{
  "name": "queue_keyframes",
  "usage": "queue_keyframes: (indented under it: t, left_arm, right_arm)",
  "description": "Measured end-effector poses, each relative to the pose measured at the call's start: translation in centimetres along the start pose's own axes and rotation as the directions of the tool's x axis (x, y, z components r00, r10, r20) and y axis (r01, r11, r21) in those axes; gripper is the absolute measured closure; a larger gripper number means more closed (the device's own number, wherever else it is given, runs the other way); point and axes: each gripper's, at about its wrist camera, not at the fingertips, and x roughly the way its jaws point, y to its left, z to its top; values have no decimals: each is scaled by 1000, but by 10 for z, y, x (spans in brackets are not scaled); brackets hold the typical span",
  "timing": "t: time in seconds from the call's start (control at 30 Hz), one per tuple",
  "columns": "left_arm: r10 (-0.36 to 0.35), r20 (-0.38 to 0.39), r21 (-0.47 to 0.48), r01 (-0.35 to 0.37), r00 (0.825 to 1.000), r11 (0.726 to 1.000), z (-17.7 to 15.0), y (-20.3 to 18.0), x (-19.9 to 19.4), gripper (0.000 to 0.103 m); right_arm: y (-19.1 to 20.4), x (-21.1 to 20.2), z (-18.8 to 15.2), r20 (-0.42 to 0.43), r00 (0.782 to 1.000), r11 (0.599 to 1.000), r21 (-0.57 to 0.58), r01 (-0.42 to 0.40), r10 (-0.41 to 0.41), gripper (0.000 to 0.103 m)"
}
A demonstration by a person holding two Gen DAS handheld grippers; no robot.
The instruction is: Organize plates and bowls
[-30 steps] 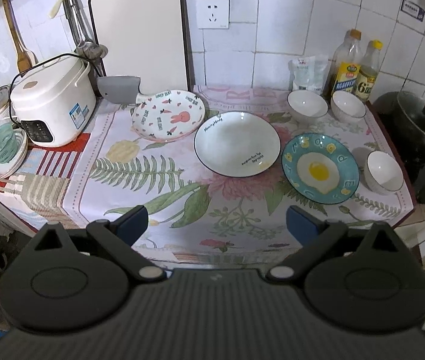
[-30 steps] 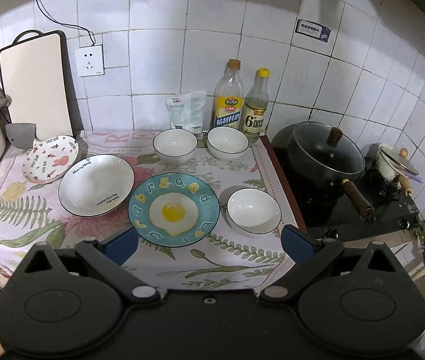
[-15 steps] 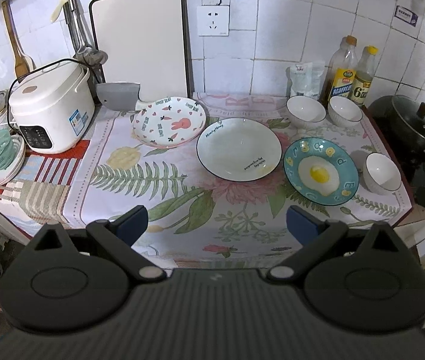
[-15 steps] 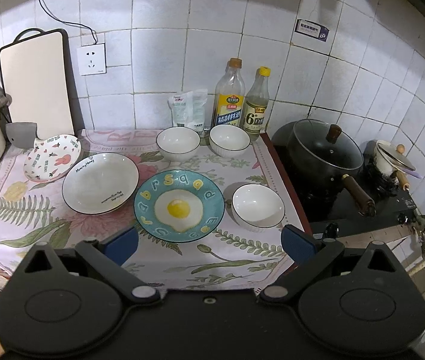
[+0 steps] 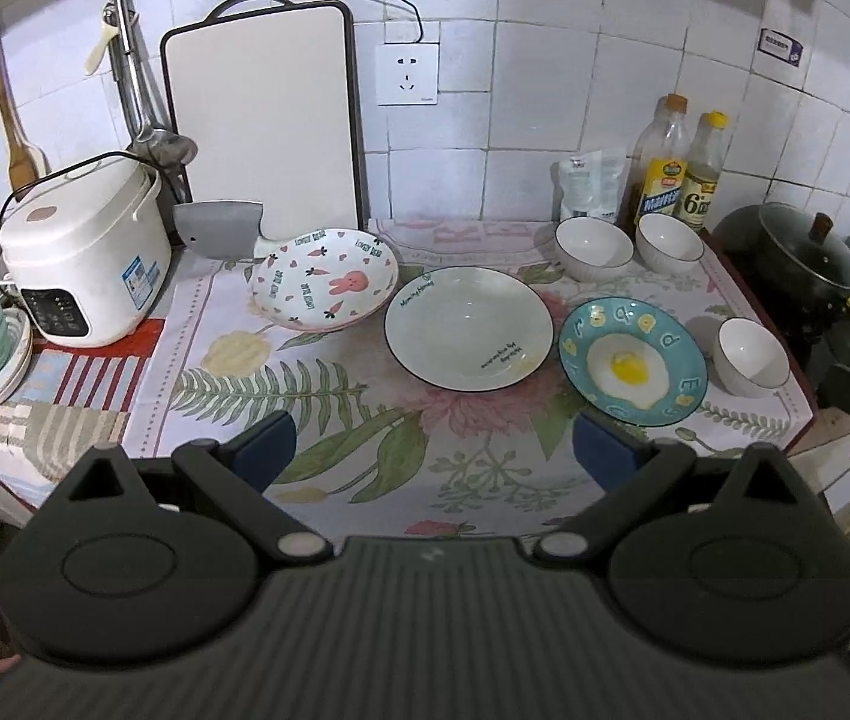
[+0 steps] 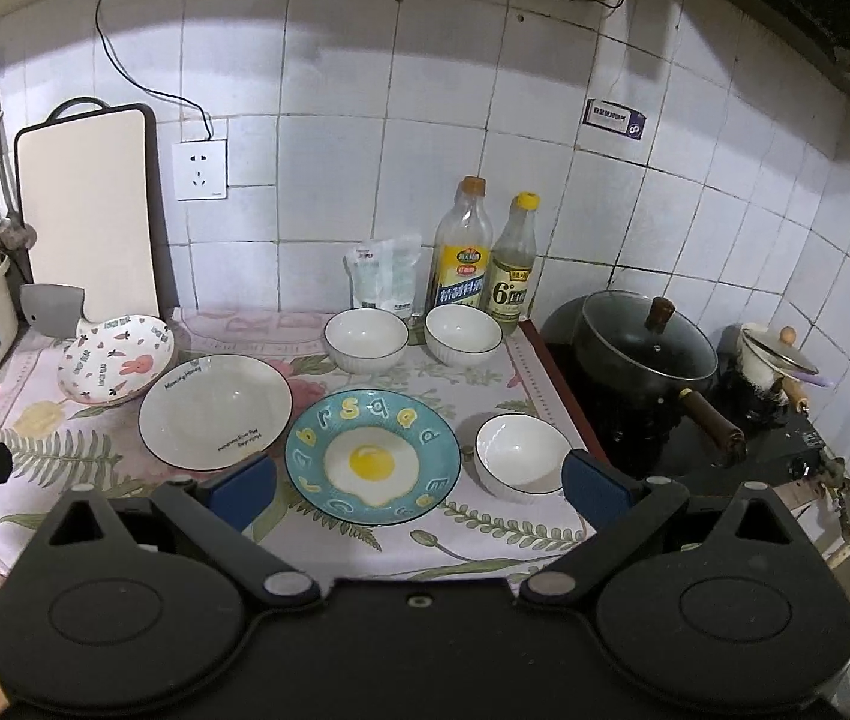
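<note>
On the floral cloth lie three plates in a row: a rabbit-print plate [image 5: 326, 279], a white plate [image 5: 468, 327] and a blue fried-egg plate [image 5: 631, 361]. Two white bowls [image 5: 594, 247] [image 5: 669, 241] stand at the back and a third bowl [image 5: 751, 357] at the right edge. They also show in the right wrist view: the egg plate [image 6: 372, 457], the white plate [image 6: 215, 411], the rabbit plate [image 6: 117, 357] and the near bowl [image 6: 520, 456]. My left gripper [image 5: 433, 450] and right gripper [image 6: 419, 483] are open and empty, above the counter's front edge.
A rice cooker [image 5: 80, 255], a cleaver [image 5: 218, 228] and a cutting board [image 5: 263, 120] stand at the back left. Two bottles [image 5: 679, 174] and a pouch [image 5: 589, 186] stand against the wall. A lidded black pot [image 6: 643, 348] sits on the stove at right.
Both grippers have drawn back and tilted up a little, so the dishes sit lower and the wall shows more. No dish has moved.
</note>
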Motion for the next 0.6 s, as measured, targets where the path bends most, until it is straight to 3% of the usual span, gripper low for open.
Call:
queue_keyframes:
  t: [0.17,0.23,0.33,0.5,0.6]
  left_arm:
    - [-22,-24,6,22,999,1000,7,18,12,3]
    - [-47,-35,4,47,998,999,13,27,17,3]
    - [-79,-38,-30,77,996,997,21,42,24,4]
    - [-77,-57,-33,75,995,997,37,56,50,5]
    - [-135,-96,-64,129,986,990,47,60,79,6]
  right_arm:
    - [15,3,-6,47,999,1000,-5,25,-24,1]
    - [21,6,-7,95,995,1000,-22,9,-7,1]
    - [30,19,-3,91,996,999,-32,-8,11,1]
    - [39,46,14,6,989,989,-14,-146,146,1]
    - [46,76,24,-59,964,965,-25,-260,259,4]
